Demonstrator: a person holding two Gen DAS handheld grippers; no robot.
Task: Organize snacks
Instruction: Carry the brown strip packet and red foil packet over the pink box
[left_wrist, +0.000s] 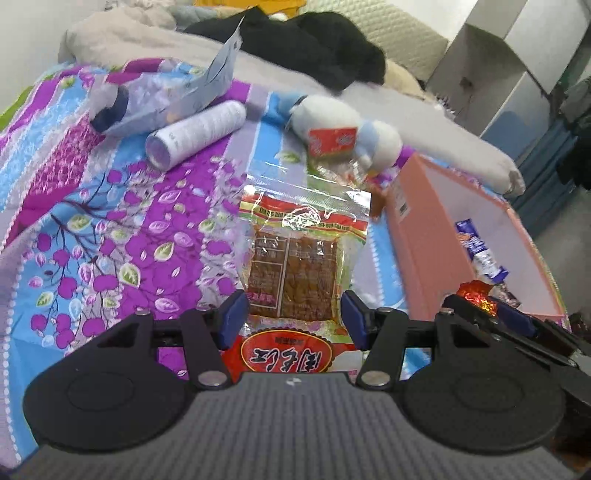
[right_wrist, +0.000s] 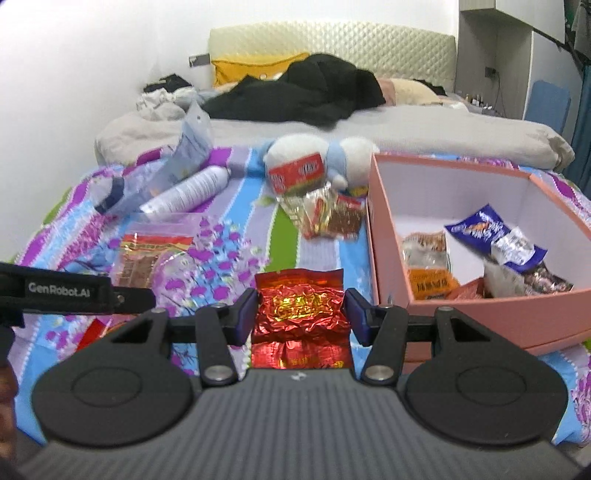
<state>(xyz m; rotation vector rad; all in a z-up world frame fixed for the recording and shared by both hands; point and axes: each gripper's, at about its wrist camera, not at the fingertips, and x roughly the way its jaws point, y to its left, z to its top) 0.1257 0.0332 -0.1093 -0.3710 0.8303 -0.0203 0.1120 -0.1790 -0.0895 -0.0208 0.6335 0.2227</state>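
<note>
My left gripper (left_wrist: 294, 320) has its jaws against both sides of a clear snack bag with brown pieces and a red label (left_wrist: 301, 258), which lies flat on the bedspread. My right gripper (right_wrist: 301, 314) has its jaws against a crinkled red foil packet (right_wrist: 301, 314), just left of the pink box (right_wrist: 461, 317). The same packet (left_wrist: 476, 295) and the right gripper show at the right in the left wrist view, by the box (left_wrist: 421, 251). The box holds several snacks, among them a purple wrapper (right_wrist: 495, 236) and an orange pack (right_wrist: 432, 284). More small packets (right_wrist: 328, 218) lie by a plush toy.
A white plush toy (right_wrist: 317, 162) with a red packet on it sits mid-bed. A white cylinder bottle (right_wrist: 192, 188) and a clear plastic bag (right_wrist: 147, 177) lie at the left. Black clothes (right_wrist: 306, 92) and a grey duvet lie beyond. The left gripper's strap (right_wrist: 59, 290) is at the left.
</note>
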